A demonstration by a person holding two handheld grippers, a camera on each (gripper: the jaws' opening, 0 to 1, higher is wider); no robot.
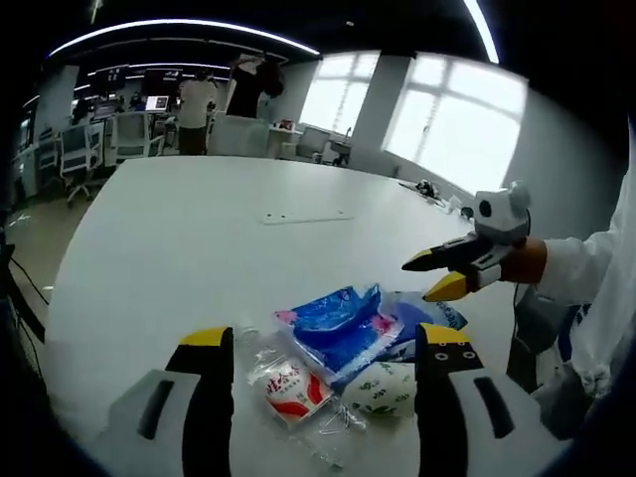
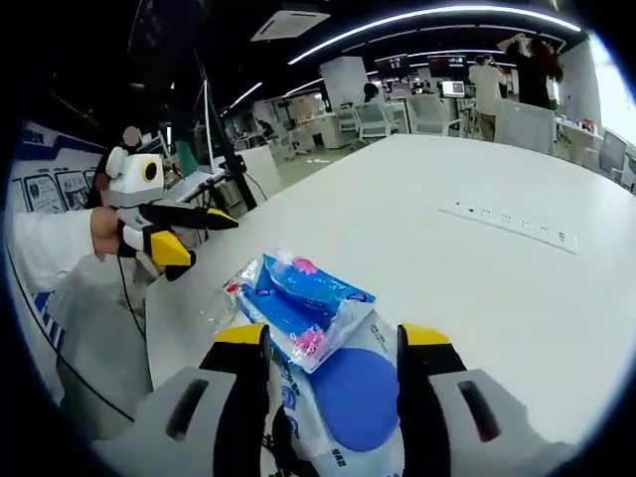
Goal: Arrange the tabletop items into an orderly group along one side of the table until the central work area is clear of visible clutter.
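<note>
- While both tools hang open over the pile of packets near the table (image 1: 199, 248) edge, we hold nothing.
- We lower the left tool (image 1: 323, 348) onto the blue bag (image 1: 338, 323).
- We keep the right tool (image 2: 323, 343) clear, pinching only one bag.

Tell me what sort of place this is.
Probably an open-plan office or lab: a large white table, desks with office chairs and monitors behind, big windows, and people standing at the back.
</note>
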